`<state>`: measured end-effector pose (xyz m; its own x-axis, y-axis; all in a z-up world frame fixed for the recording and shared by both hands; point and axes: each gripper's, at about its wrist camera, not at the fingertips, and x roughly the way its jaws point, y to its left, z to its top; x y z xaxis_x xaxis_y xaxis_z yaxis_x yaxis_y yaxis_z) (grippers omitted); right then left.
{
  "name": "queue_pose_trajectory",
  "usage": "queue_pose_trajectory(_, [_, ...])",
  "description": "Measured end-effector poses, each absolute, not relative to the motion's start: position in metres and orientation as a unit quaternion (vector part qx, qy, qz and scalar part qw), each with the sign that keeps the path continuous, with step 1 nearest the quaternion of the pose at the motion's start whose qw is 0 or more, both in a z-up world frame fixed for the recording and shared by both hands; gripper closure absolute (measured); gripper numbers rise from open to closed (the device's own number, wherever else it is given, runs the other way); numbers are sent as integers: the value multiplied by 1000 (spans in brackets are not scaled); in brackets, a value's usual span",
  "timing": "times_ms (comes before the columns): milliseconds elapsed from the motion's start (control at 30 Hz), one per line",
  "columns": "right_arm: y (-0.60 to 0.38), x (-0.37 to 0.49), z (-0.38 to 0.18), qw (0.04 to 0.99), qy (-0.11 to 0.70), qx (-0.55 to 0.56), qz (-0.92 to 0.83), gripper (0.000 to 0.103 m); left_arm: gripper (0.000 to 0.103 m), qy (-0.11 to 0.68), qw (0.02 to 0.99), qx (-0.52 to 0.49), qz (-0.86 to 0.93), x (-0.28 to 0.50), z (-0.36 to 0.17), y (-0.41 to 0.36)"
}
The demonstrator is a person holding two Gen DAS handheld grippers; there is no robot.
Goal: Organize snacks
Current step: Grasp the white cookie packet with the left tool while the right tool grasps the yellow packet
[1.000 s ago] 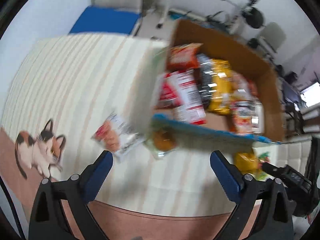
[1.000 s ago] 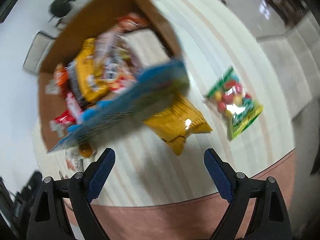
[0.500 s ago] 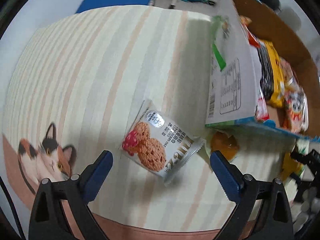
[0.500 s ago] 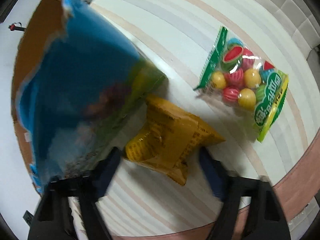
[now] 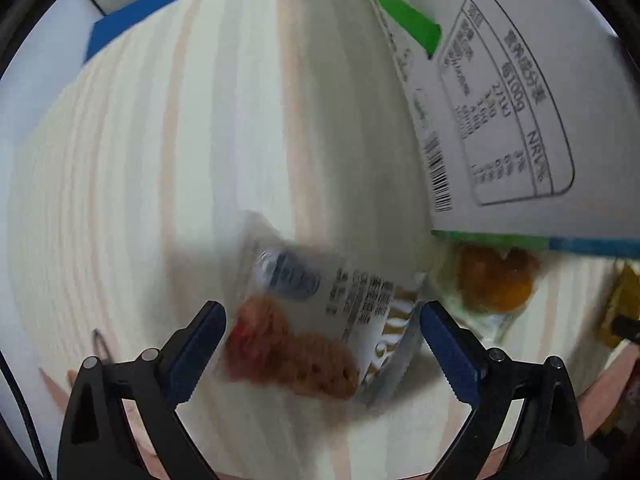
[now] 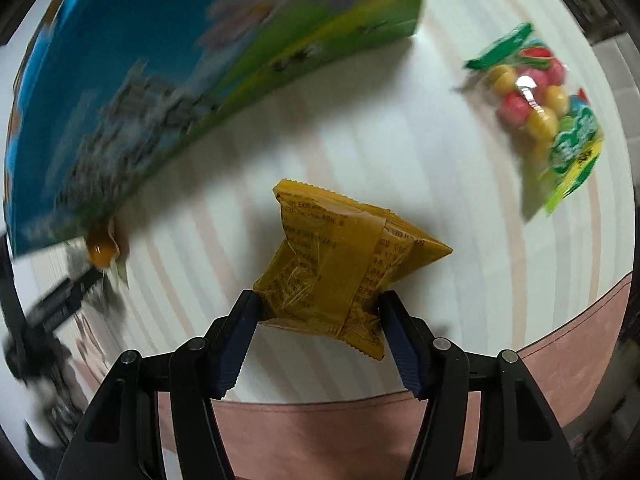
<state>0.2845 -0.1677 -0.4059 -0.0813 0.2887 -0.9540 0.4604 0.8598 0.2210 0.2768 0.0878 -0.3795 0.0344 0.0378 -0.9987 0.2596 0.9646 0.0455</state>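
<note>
While right gripper (image 6: 316, 312) has just closed on yellow packet (image 6: 340, 256), left gripper (image 5: 320, 328) gapes over cookie packet (image 5: 316, 320), box (image 5: 520, 100) beside, striped mat (image 5: 160, 140).

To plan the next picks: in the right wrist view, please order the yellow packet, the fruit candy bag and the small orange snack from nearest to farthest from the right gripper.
1. Yellow packet, between the right gripper's fingers.
2. Small orange snack, left, by the box.
3. Fruit candy bag, upper right.
</note>
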Motion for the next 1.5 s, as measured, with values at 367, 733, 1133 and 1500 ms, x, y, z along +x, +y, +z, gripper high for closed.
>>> queue_pose_trajectory(367, [-122,286,-410,629,745,215,-45,38,30,697,710,27,-92,253,-380,120])
queue_pose_trajectory(733, [-90,250,-416,612,773,166,7,40,42,722,685,-18,-98,165,-390,128])
queue_pose_trajectory(1133, [-119,259,-424,606,773,188,-16,32,22,722,686,52,-67,175,-402,42])
queue_pose_trajectory(1500, [-104,251,-423,640,751,165,-23,44,44,711,697,59,-70,161,-383,-16])
